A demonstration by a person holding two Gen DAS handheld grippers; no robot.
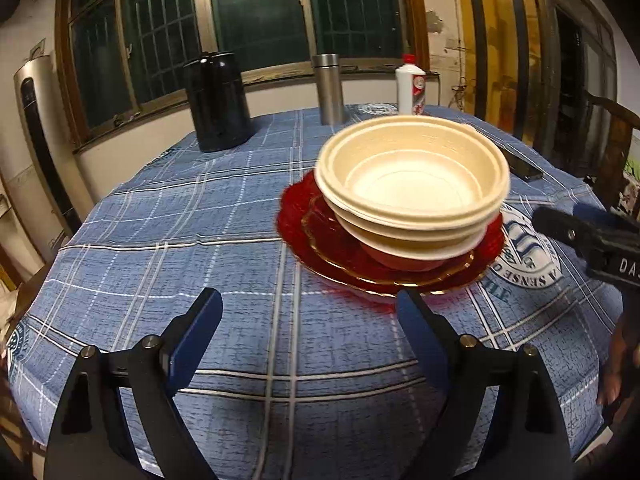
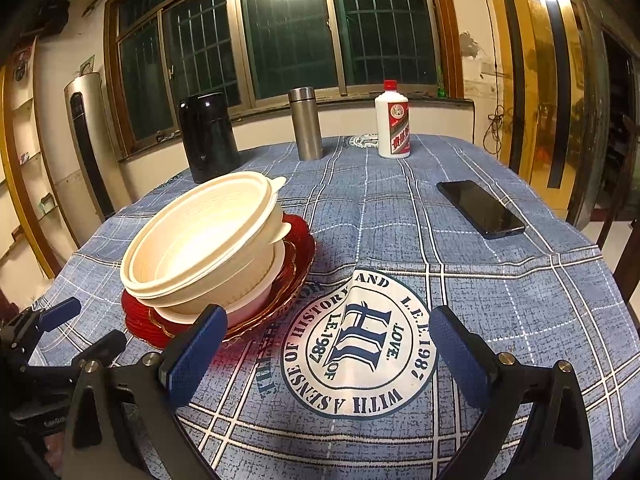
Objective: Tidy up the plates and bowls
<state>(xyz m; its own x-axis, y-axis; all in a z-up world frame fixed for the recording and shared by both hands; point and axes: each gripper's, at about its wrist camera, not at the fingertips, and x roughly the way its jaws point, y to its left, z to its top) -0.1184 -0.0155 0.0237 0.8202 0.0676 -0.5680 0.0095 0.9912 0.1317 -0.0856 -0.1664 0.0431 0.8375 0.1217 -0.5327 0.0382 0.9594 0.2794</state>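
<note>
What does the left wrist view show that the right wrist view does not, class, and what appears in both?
Only the left wrist view: the open left gripper close up, fingers empty. Only the right wrist view: the open right gripper close up and the round printed crest whole. Both: stacked cream plastic bowls on red glass plates, black jug, steel flask, white bottle, black phone, blue checked tablecloth.

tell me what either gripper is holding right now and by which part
Nothing is held. The left gripper and right gripper both stand open over the tablecloth, clear of the stacked bowls.
</note>
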